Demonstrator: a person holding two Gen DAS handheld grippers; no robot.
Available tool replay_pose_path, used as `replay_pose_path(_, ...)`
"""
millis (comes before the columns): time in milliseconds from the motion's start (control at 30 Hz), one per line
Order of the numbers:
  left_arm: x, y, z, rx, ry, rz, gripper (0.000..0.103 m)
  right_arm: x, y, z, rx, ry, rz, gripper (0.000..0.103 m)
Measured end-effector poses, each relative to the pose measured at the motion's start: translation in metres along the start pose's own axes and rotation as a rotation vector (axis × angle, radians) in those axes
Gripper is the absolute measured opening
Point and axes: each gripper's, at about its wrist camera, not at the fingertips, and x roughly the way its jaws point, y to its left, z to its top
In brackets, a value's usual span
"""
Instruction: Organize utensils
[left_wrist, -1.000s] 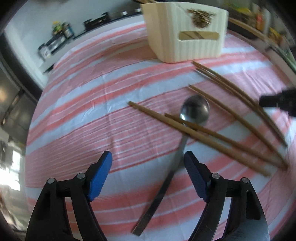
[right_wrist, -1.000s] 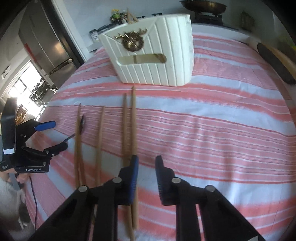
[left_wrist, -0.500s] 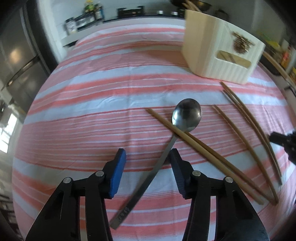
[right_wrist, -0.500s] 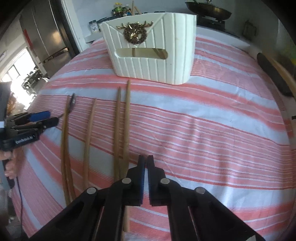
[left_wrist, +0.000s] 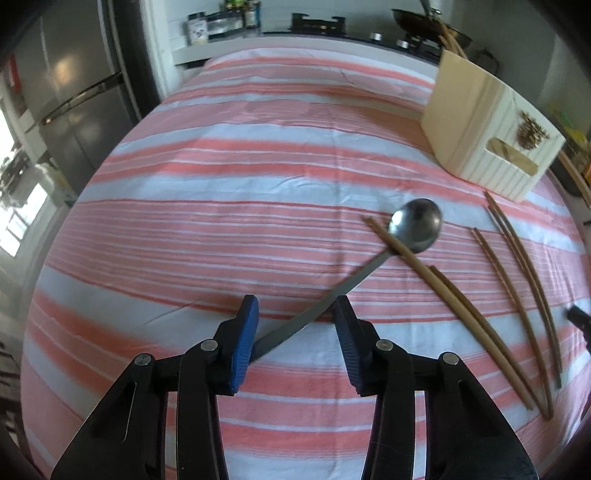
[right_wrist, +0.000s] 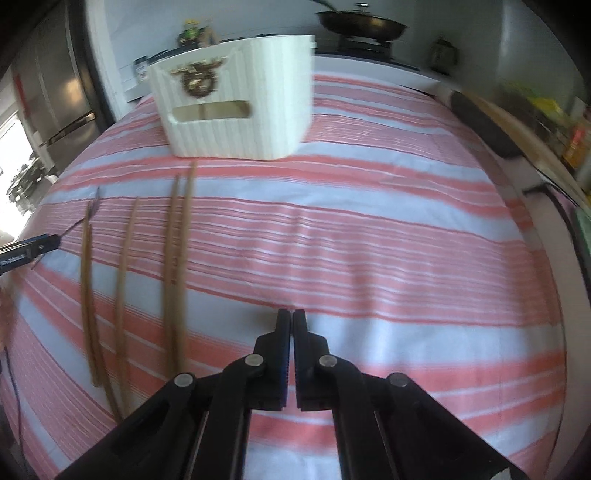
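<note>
A long steel spoon (left_wrist: 369, 266) lies on the striped cloth, its bowl resting over a wooden chopstick (left_wrist: 443, 291). My left gripper (left_wrist: 295, 314) is open with the spoon's handle between its blue fingers, the handle end by the left finger. Several more chopsticks (left_wrist: 517, 273) lie to the right; they also show in the right wrist view (right_wrist: 177, 258). A cream ribbed basket (left_wrist: 487, 147) stands at the back right, also in the right wrist view (right_wrist: 236, 107). My right gripper (right_wrist: 291, 321) is shut and empty, right of the chopsticks.
The pink and white striped cloth (right_wrist: 369, 240) covers the table. A fridge (left_wrist: 74, 92) stands at the left. A stove with a pan (right_wrist: 362, 26) and jars (left_wrist: 221, 22) line the back counter. A dark board (right_wrist: 484, 125) lies at the table's right edge.
My left gripper moved forward along the spoon, so the handle now lies between its fingers. My right gripper went from open to shut and shifted right, away from the chopsticks.
</note>
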Motion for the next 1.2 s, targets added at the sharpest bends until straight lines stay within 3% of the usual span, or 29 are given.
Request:
replay_pose_path(167,-0.002,0.016,-0.004,-0.038,-0.004,0.015,0.044,-0.011,-0.032,-0.014,0.079,-0.013,-0.090,0.000)
replay_pose_path(267,-0.004,0.019,-0.005,-0.030,0.000,0.004,0.044,-0.018,-0.046,-0.020,0.106,-0.030,-0.058,0.003)
replay_pose_path(333,-0.004,0.019,-0.006,-0.008,0.005,-0.024,0.049,-0.023,-0.051,-0.023,0.120,-0.051,-0.022,0.005)
replay_pose_path(367,-0.005,0.018,-0.007,0.001,0.006,-0.040,0.054,-0.025,-0.054,-0.025,0.124,-0.057,0.002,0.009)
replay_pose_path(467,-0.007,0.014,-0.010,0.049,0.011,-0.081,0.062,-0.026,-0.059,-0.030,0.129,-0.058,0.033,0.039)
replay_pose_path(500,-0.007,0.013,-0.012,0.069,0.011,-0.082,0.063,-0.025,-0.059,-0.031,0.127,-0.051,0.040,0.040)
replay_pose_path(667,-0.008,0.008,-0.014,0.139,0.020,-0.080,0.065,-0.025,-0.044,-0.029,0.087,-0.030,0.059,0.040)
replay_pose_path(867,-0.005,0.008,-0.011,0.144,0.018,-0.072,0.068,-0.024,0.019,0.001,-0.077,-0.007,0.191,0.039)
replay_pose_path(967,-0.003,0.006,-0.007,0.173,0.015,-0.044,0.071,-0.009,0.040,0.018,-0.100,0.017,0.225,0.021)
replay_pose_path(1100,0.004,0.009,0.003,0.205,0.028,-0.014,0.073,0.005,0.061,0.029,-0.136,0.052,0.261,0.016)
replay_pose_path(1133,0.005,0.010,0.005,0.205,0.037,-0.024,0.071,0.008,0.063,0.029,-0.145,0.065,0.252,0.014)
replay_pose_path(1200,0.007,0.009,0.008,0.213,0.050,-0.055,0.055,0.014,0.066,0.029,-0.150,0.085,0.226,0.008)
